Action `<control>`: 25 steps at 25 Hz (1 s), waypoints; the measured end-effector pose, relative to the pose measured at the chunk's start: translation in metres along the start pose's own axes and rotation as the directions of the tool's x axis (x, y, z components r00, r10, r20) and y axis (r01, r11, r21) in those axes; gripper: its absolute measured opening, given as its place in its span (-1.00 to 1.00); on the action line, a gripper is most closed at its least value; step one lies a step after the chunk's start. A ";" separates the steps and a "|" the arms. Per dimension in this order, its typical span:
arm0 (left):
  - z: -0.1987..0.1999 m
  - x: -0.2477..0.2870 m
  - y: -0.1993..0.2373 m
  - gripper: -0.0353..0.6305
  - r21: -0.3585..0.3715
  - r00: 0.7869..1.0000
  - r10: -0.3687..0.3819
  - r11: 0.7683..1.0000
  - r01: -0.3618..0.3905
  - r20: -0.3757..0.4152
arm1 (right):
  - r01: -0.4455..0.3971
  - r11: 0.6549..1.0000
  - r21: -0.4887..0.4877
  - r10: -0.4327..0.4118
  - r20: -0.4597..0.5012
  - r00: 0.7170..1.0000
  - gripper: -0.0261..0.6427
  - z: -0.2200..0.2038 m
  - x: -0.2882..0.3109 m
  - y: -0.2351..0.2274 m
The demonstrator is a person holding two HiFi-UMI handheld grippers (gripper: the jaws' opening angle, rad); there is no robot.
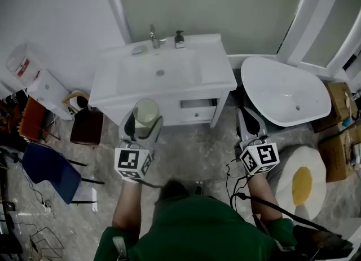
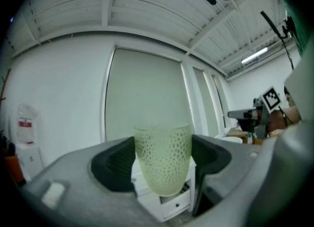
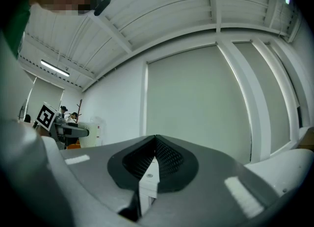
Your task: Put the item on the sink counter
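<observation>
One pale-green dimpled cup stands upright in left gripper.

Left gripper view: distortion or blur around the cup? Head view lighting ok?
Left gripper view: strong fisheye with dark corners, ceiling beams bowed; cup sharp enough to show its dimples. Head view: even light, white sink counter close to washed out.
</observation>
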State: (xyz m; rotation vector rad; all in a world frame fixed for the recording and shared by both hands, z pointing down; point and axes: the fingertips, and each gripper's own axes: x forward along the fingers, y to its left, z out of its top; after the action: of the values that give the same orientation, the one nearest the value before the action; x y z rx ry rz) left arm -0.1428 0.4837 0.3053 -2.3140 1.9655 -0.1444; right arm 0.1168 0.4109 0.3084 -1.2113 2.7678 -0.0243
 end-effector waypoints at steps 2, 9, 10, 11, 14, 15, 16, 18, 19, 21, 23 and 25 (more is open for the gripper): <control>0.001 0.008 -0.004 0.16 0.003 1.000 -0.007 1.000 0.007 -0.001 | 0.013 1.000 0.006 -0.013 -0.001 1.000 -0.93 0.000 -0.002 -0.012; -0.008 0.053 -0.004 0.16 -0.008 1.000 -0.031 0.999 0.031 -0.007 | 0.059 0.998 0.013 -0.059 -0.023 0.998 -0.93 -0.007 0.009 -0.049; -0.009 0.062 -0.003 0.16 -0.011 0.999 -0.037 0.999 0.037 -0.008 | 0.064 0.998 0.014 -0.064 -0.030 0.998 -0.93 -0.010 0.014 -0.054; -0.011 0.072 -0.001 0.16 -0.013 0.999 -0.043 0.999 0.043 -0.010 | 0.069 0.997 0.015 -0.068 -0.037 0.997 -0.93 -0.012 0.019 -0.059; -0.017 0.104 0.008 0.16 -0.020 0.998 -0.059 0.998 0.058 -0.014 | 0.078 0.997 0.013 -0.077 -0.055 0.996 -0.93 -0.018 0.040 -0.075; -0.018 0.114 0.011 0.16 -0.022 0.998 -0.065 0.998 0.065 -0.013 | 0.081 0.997 0.010 -0.080 -0.059 0.995 -0.93 -0.019 0.047 -0.080; -0.019 0.125 0.014 0.16 -0.023 0.997 -0.072 0.997 0.071 -0.012 | 0.086 0.996 0.005 -0.085 -0.063 0.994 -0.93 -0.019 0.054 -0.085; -0.020 0.148 0.022 0.16 -0.019 0.996 -0.086 0.996 0.086 -0.008 | 0.098 0.995 -0.006 -0.098 -0.071 0.993 -0.93 -0.020 0.071 -0.093; -0.021 0.159 0.028 0.16 -0.016 0.996 -0.094 0.995 0.093 -0.008 | 0.106 0.994 -0.011 -0.107 -0.075 0.991 -0.93 -0.020 0.079 -0.097; -0.023 0.182 0.038 0.16 -0.011 0.994 -0.107 0.994 0.107 -0.011 | 0.125 0.992 -0.017 -0.126 -0.085 0.988 -0.93 -0.020 0.097 -0.105; -0.025 0.203 0.047 0.16 -0.013 0.993 -0.120 0.993 0.120 -0.009 | 0.142 0.990 -0.025 -0.144 -0.092 0.985 -0.93 -0.019 0.113 -0.114; -0.027 0.221 0.053 0.16 -0.018 0.991 -0.136 0.991 0.136 -0.003 | 0.158 0.987 -0.038 -0.161 -0.096 0.982 -0.93 -0.018 0.125 -0.122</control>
State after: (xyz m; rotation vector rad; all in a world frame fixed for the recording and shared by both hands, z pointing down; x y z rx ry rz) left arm -0.1625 0.2568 0.3262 -2.4613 1.8174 -0.1431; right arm 0.1201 0.2354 0.3206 -1.4762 2.7547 -0.0585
